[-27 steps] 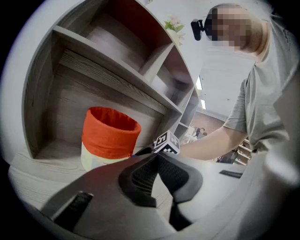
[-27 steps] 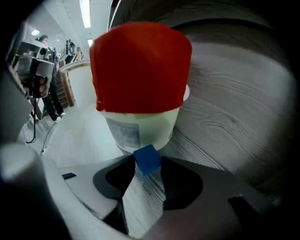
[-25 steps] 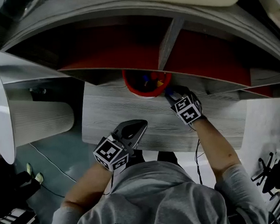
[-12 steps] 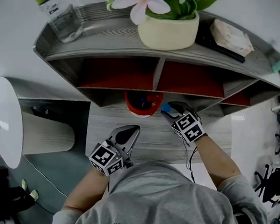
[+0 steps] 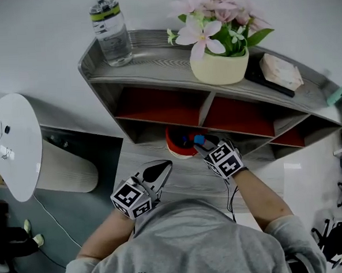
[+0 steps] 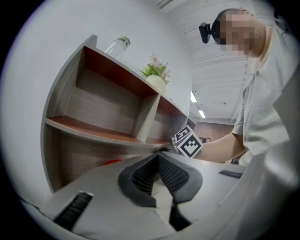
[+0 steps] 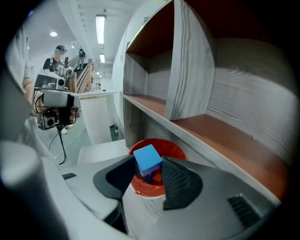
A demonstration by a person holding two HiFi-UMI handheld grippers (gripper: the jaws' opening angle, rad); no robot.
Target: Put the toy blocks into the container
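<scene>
Both grippers had lifted since a second before. Head view: the right gripper (image 5: pixel 202 144) held a blue block (image 5: pixel 199 140) at the red container's (image 5: pixel 176 150) rim, and the left gripper (image 5: pixel 163 168) hung well back from the container. Left gripper view: its jaws were together, empty. Right gripper view: the block, probably light, rigid and smooth, was pinched on opposite flat faces.

Blue block (image 7: pixel 147 158), red container (image 7: pixel 174 149)

- My left gripper (image 5: pixel 160 169): pale grey moulded shell, dark ribbed pads (image 6: pixel 173 176).
- My right gripper (image 5: pixel 198 143): same grey build, with a thin dark cable (image 5: pixel 229 192) running from it.
- Marker cube (image 5: pixel 132 199) on each gripper: black-and-white squares.
- Worn: grey short-sleeved T-shirt (image 5: pixel 189 241), small dark print on the front.
</scene>
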